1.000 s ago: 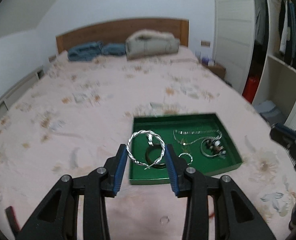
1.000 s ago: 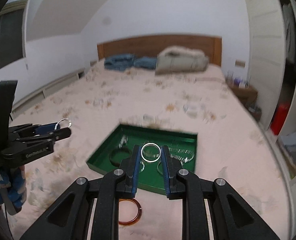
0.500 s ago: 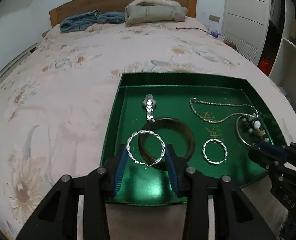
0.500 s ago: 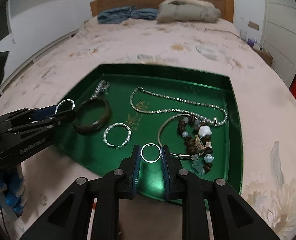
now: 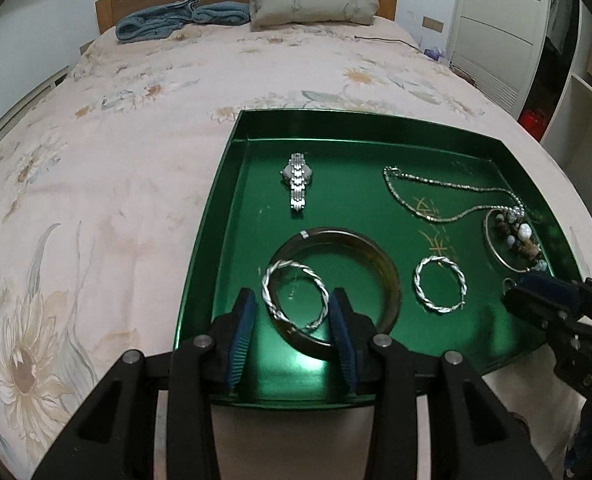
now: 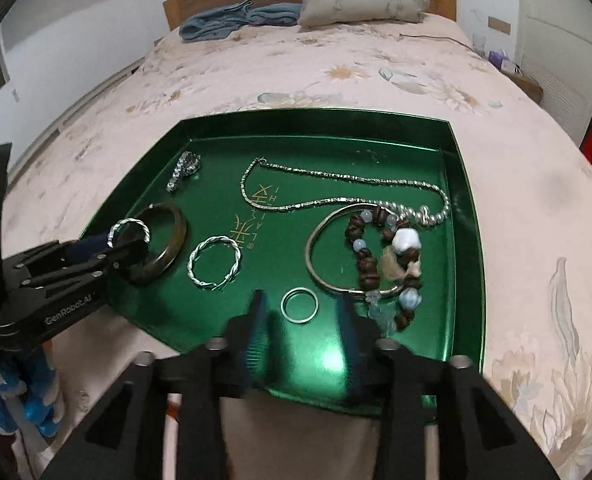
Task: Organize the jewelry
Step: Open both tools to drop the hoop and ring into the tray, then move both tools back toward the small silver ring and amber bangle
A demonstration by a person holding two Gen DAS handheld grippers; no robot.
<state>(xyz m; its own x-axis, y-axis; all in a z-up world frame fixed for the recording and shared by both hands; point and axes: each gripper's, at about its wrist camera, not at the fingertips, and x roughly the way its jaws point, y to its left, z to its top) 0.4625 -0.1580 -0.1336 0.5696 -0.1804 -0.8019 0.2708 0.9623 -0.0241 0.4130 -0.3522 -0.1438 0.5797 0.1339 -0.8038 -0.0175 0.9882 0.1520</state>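
Observation:
A green tray (image 5: 336, 114) (image 6: 316, 114) lies on the bed with jewelry in it. My left gripper (image 5: 293, 294) (image 6: 108, 244) is shut on a twisted silver hoop (image 5: 296, 300) (image 6: 130, 230), low over a brown bangle (image 5: 384, 264) (image 6: 172, 240) at the tray's near left. My right gripper (image 6: 302, 300) (image 5: 528, 284) is over the near right part, and its jaws are opening. A small plain silver ring (image 6: 299, 306) lies on the tray floor between them, free of the pads. A second twisted hoop (image 5: 440, 284) (image 6: 215, 263) lies mid-tray.
Also in the tray are a silver watch (image 5: 298, 186), a chain necklace (image 6: 336, 184) and a beaded bracelet (image 6: 380, 256). The floral bedsheet (image 5: 96, 200) surrounds the tray. A padded jacket (image 5: 312, 0) and blue clothes lie by the headboard. A wardrobe (image 5: 496, 40) stands right.
Both grippers came down close over the tray. The right jaws spread and the small ring left them for the tray floor. The left still holds its hoop.

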